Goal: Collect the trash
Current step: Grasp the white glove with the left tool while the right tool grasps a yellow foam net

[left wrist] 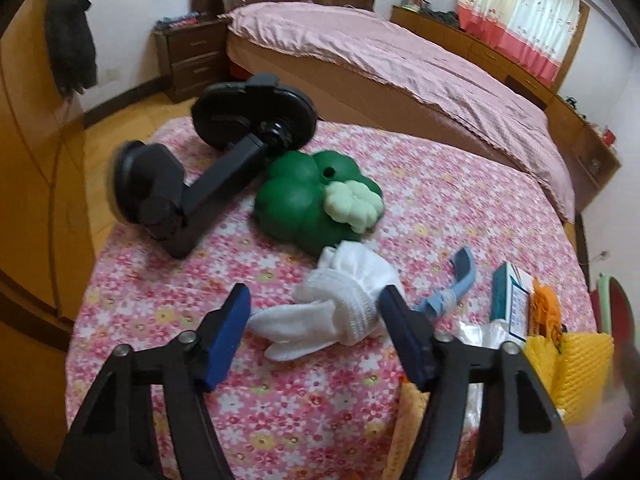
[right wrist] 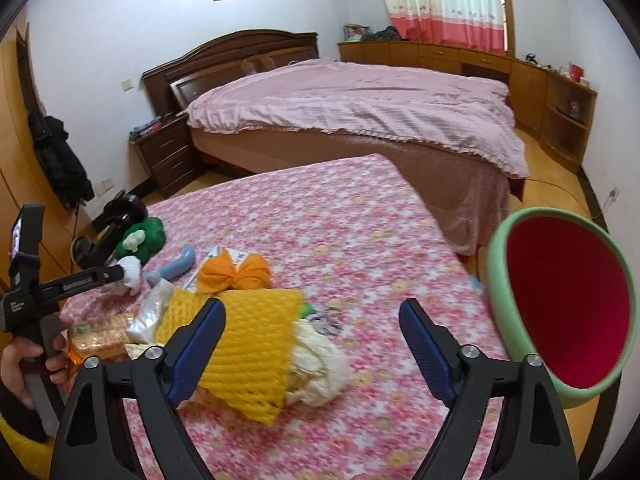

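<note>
Fingers on the left gripper [left wrist: 316, 332] are spread, straddling the white sock [left wrist: 340, 312]. Right pad looks at or just beside the cuff, left pad clear of it; contact not certain, no pinch yet. Right gripper [right wrist: 312, 344] is also spread, holding nothing, with the yellow foam net [right wrist: 248, 344] under its left finger and the crumpled white tissue [right wrist: 320, 368] between the fingers.

Trash sits clustered on the floral table [right wrist: 340, 216]: net, tissue, orange wrapper [right wrist: 234, 270], clear plastic bag [right wrist: 154, 312]. Watermelon-coloured bin [right wrist: 560, 312] is at the table's right edge, mouth tilted toward the camera.

Risks:
- Sock probably isn't trash; closing here grabs the wrong item.
- Net overlaps the tissue, so a pinch could lift only one or drag both.
- Foam is light and springy, so it may slip out on the way to the bin.
- Blue tube [left wrist: 456, 284] and small box [left wrist: 516, 300] sit just beside the sock; a sweep knocks them.

Room: table centre and far half are open. Left side is crowded by the black phone mount [left wrist: 208, 160] and green toy [left wrist: 316, 196]. Bin overhangs the edge, so nudging it could tip it.
</note>
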### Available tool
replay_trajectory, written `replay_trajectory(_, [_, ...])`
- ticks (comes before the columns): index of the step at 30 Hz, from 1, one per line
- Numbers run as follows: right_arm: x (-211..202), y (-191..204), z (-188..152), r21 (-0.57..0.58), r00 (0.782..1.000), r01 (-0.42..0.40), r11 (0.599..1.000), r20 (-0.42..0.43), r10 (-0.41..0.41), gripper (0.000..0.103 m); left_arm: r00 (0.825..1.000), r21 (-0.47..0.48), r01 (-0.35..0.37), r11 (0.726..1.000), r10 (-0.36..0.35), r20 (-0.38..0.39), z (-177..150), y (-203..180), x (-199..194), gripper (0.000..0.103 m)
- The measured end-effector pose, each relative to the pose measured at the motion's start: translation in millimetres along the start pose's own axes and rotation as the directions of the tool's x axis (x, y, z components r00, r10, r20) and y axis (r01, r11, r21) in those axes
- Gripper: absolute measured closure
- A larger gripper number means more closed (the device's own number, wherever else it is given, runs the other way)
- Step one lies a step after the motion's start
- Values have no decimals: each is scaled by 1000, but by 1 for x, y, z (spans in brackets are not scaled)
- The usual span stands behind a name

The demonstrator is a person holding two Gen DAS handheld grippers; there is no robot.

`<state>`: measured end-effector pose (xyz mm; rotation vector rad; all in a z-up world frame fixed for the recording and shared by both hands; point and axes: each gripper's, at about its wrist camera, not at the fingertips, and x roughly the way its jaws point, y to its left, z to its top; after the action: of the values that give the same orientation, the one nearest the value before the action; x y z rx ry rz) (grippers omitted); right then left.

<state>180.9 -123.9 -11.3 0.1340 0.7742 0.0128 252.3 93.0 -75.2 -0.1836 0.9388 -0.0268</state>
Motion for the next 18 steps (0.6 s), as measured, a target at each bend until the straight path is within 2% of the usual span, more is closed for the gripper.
replay_trajectory(2, [7, 6, -2, -10, 1000, -14, 1000, -19, 14, 28, 1000, 6, 20, 1000, -20, -7, -2, -1, 1, 49])
replay_trajectory(7, [12, 17, -7, -36, 998, -45, 998, -52, 43, 44, 997, 38, 70, 997, -70, -13, -6, -9, 1, 73])
replay_trajectory(9, [12, 18, -8, -36, 996, -59, 998, -62, 57, 49, 997, 48, 73, 996, -73, -1, -8, -13, -3, 79])
replay_trajectory(10, [13, 18, -8, -34, 996, -67, 997, -65, 64, 50, 997, 50, 77, 996, -77, 8, -9, -13, -8, 80])
replay_trajectory(12, [12, 20, -10, -39, 994, -81, 996, -71, 78, 61, 996, 46, 88, 995, -89, 29, -11, -14, -16, 80])
replay_trajectory(16, [12, 23, -14, -38, 991, -106, 994, -90, 102, 65, 989, 28, 123, 992, -125, 80, -18, -14, -41, 80])
replay_trajectory(18, [14, 23, -16, -27, 988, -119, 992, -106, 116, 72, 984, 20, 138, 990, -139, 108, -22, -15, -55, 80])
